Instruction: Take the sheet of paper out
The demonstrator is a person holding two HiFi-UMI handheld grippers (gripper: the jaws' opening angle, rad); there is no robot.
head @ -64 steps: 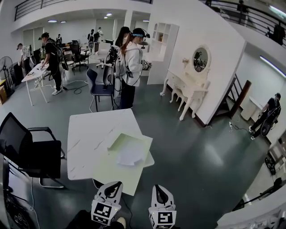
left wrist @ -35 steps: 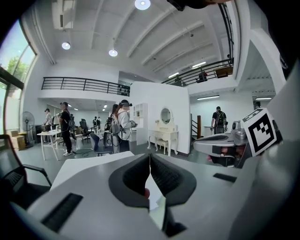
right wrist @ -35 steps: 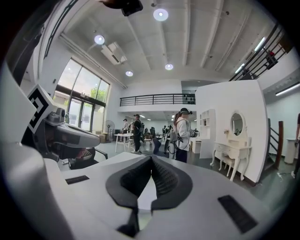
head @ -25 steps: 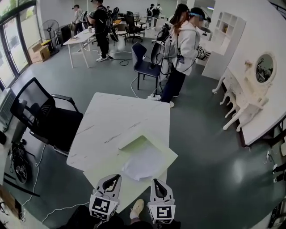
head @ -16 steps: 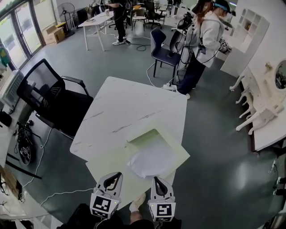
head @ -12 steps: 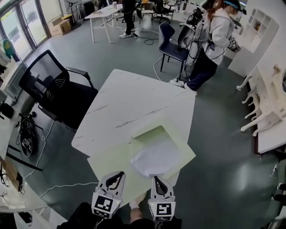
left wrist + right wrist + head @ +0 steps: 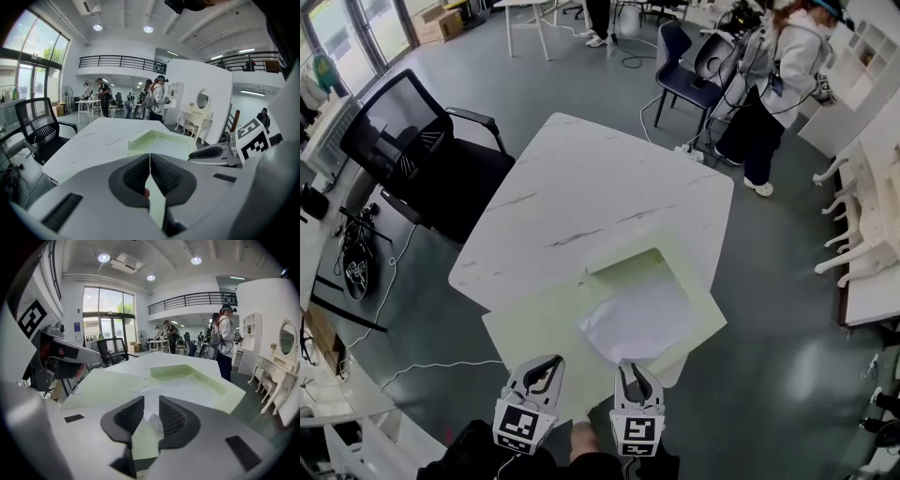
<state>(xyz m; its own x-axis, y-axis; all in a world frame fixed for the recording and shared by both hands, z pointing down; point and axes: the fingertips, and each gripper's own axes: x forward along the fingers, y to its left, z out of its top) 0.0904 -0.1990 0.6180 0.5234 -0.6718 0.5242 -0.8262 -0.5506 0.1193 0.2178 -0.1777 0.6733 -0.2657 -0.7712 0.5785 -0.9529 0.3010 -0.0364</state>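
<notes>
I read left gripper clenched, empty; right gripper opening, nothing gripped, paper just ahead on folder; 1 chair beside table.

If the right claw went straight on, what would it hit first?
Likely the near corner of the white sheet of paper on the green folder. The right gripper aims at it, jaws opening, nothing between them; depth is unclear.

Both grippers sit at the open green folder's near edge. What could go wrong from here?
The green folder overhangs the near edge of the table, so a pull on the white sheet might drag it off. On the right gripper the jaws are opening near both layers and may pinch folder with paper. On the left gripper the jaws are together, so nothing pins the folder.
</notes>
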